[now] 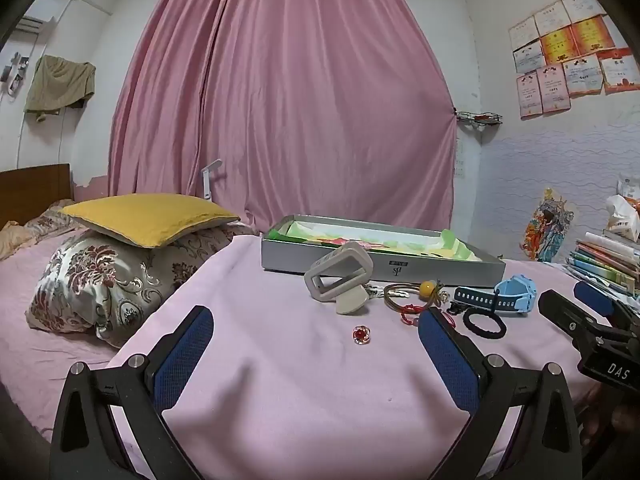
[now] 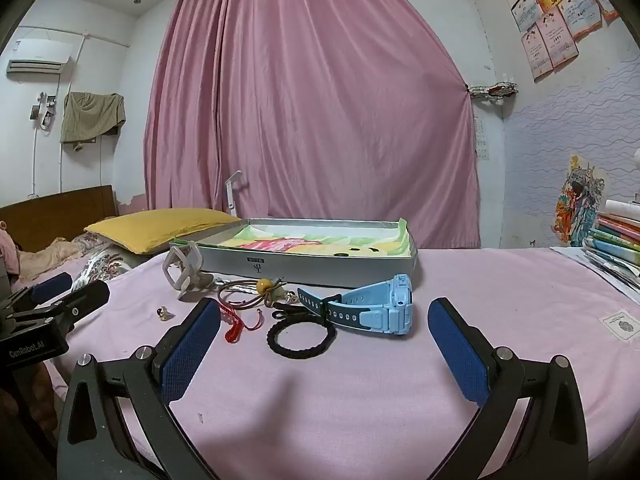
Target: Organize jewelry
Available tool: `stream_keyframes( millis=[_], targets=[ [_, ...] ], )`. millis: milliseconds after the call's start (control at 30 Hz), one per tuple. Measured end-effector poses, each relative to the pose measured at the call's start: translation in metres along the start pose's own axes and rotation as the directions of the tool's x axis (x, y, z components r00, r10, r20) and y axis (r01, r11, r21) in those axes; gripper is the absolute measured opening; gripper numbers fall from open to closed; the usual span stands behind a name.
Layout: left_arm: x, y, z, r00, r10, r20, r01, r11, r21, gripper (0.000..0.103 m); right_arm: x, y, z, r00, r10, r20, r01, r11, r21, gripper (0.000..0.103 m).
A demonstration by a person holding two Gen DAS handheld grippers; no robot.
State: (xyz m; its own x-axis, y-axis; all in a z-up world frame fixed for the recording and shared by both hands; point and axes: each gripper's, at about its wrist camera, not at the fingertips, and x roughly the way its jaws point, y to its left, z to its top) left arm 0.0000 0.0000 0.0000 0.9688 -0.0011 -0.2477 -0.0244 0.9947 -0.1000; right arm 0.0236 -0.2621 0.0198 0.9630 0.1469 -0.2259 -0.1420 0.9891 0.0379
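Both views are evenly lit by soft indoor light, a bit dim and cool, with no harsh glare anywhere. The pink curtain (image 1: 280,100) shows gentle fold shading. In the right wrist view a faint soft shadow falls on the pink cloth (image 2: 320,400) near the camera. Heavy fisheye bending curves the walls, and the corners go black. Focus is decently sharp, slightly grainy.

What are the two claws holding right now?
Nothing. The left claw and right claw are both wide open above the pink cloth, and the blue watch lies untouched.
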Motion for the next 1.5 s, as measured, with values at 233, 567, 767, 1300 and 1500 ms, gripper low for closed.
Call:
stream_keyframes(
  millis=[233,567,767,1300,1500],
  targets=[
    [0.0011,-0.0008,-0.0018,1.0,0.009,-0.003,-0.009,1.0,-0.007,0.103,0.0027,-0.0024,-0.0018,1.0,0.003,0.002,-0.003,1.0,0.005,0.102],
    [0.0018,0.0024,-0.002,1.0,0.003,-0.004,-0.003,1.0,-0.011,0.103,0.0039,-0.0019,-0.0032,1.0,0.002,0.006,-0.002,1.0,0.004,0.102],
    [0.0,0.0001,-0.0016,1.0,0.002,-0.005,-0.003,1.0,-0.01,0.103,-0.0037,0.0004,0.002,1.0,0.0,0.007,0.0,1.0,0.001,0.102],
    [-0.0002,-0.0024,-0.0019,1.0,0.001,-0.008,-0.001,1.0,-0.007,0.103,-0.0038,0.0014,0.0018,1.0,-0.002,0.007,0.002,1.0,-0.001,0.102],
    [-0.0001,-0.003,-0.0022,1.0,0.001,-0.009,-0.001,1.0,-0.005,0.103,-0.0039,0.0015,0.0017,1.0,-0.002,0.007,0.002,1.0,-0.002,0.102]
  ],
)
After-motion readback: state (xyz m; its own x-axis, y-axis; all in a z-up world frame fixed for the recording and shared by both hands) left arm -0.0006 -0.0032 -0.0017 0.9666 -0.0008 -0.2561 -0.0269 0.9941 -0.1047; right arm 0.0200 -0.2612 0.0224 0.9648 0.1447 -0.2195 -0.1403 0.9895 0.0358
